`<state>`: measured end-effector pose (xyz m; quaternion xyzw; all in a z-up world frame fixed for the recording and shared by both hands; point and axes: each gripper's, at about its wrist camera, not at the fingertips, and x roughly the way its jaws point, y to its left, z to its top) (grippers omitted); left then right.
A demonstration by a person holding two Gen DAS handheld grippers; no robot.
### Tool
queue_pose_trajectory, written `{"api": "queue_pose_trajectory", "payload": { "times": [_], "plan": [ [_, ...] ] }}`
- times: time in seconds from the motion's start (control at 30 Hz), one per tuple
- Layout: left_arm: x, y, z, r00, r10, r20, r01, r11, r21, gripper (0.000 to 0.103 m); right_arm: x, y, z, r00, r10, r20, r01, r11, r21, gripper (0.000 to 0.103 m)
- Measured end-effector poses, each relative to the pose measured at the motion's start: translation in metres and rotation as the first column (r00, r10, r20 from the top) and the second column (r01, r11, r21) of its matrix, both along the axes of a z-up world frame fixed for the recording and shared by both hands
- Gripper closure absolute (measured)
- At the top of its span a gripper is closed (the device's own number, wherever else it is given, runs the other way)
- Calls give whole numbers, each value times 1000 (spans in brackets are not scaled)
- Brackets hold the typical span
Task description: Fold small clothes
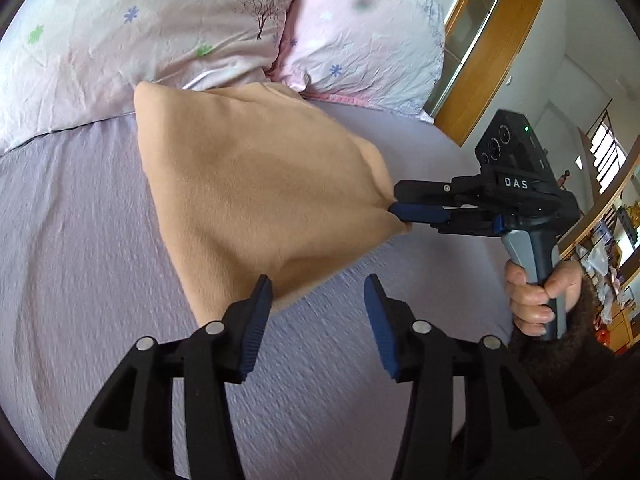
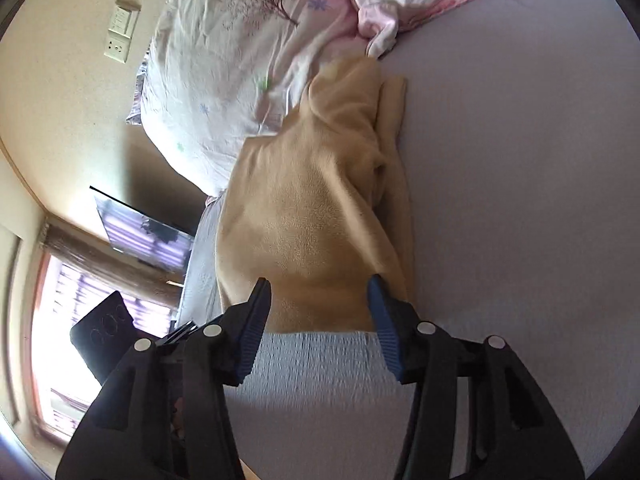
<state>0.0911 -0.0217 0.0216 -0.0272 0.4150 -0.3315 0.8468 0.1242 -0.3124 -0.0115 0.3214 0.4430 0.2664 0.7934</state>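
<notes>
1. Beige fleece garment lying on the lilac bed sheet; far end touching the floral pillows.
2. Right gripper spread, clamping nothing; near corner tented against one pad, probably to carry a fold.
3. Left gripper likewise released; hovering just beside the near edge, seemingly ready to pinch.
4. Long axis running from grippers toward pillows; narrower end pointing at them.

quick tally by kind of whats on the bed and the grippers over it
Tan fleece garment: 1
Floral pink pillows, left pillow and right pillow: 2
Lilac bedsheet: 1
Grippers, left gripper and right gripper: 2
Total: 6
</notes>
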Motion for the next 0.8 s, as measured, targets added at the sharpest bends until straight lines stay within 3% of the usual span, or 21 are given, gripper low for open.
{"api": "queue_pose_trajectory", "payload": {
  "times": [0.03, 0.1, 0.13, 0.23, 0.3, 0.4, 0.67, 0.8],
  "plan": [
    [-4, 4, 3, 1000, 13, 2, -13, 1000, -13, 36, -5, -1, 7, 1000, -7, 26, 7, 1000, -26, 43],
    [-15, 11, 9, 998, 64, 19, -63, 998, -28, 21, -23, -2, 21, 996, -23, 89, 30, 996, -86, 3],
    [-22, 15, 11, 995, 99, 25, -98, 995, -30, 12, -34, -1, 28, 991, -26, 131, 43, 991, -128, 1],
    [-33, 16, 11, 975, 220, 22, -221, 975, 28, 2, -46, 14, 35, 983, -28, 183, 79, 956, -282, 1],
    [-35, 10, 6, 951, 310, 16, -310, 942, 128, 2, -50, 21, 33, 985, -49, 168, 114, 907, -405, 1],
    [-30, -2, -7, 928, 372, 12, -363, 898, 250, 2, -49, 41, 21, 988, -59, 142, 131, 807, -576, 1],
    [-21, -8, -24, 897, 441, -21, -408, 846, 343, 2, -49, 67, -6, 989, -70, 129, 141, 705, -695, 1],
    [-21, -5, -29, 886, 463, -8, -429, 827, 363, 2, -53, 76, -11, 990, -67, 128, 139, 678, -722, 1]
  ]
}}
